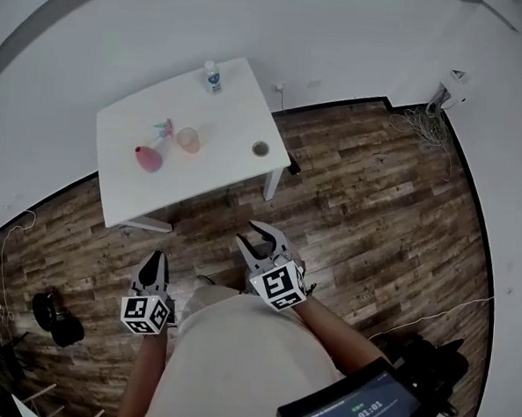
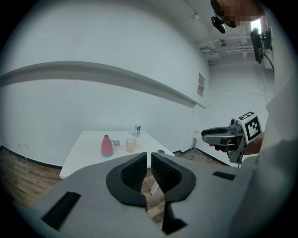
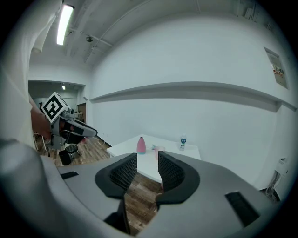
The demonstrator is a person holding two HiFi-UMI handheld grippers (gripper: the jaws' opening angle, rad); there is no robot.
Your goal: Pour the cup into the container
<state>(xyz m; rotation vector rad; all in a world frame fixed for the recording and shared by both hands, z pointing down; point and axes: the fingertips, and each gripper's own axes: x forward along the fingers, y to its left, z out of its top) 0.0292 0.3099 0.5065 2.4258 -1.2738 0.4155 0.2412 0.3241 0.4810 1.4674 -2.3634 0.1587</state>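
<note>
A pale pink cup (image 1: 188,140) stands on the white table (image 1: 232,104), beside a pink vase (image 1: 148,158). A small round container (image 1: 261,149) sits near the table's right edge. Both grippers hang well short of the table, over the wooden floor. My left gripper (image 1: 156,257) is shut with nothing between its jaws; in its own view the cup (image 2: 131,145) and the container (image 2: 160,151) lie far ahead. My right gripper (image 1: 261,234) is open and empty, with the vase (image 3: 141,145) beyond its jaws.
A small water bottle (image 1: 213,76) stands at the table's far edge. A teal object (image 1: 164,129) lies by the vase. Black gear (image 1: 56,318) sits on the floor at left, cables (image 1: 420,125) at far right. A tablet (image 1: 359,412) is at the person's waist.
</note>
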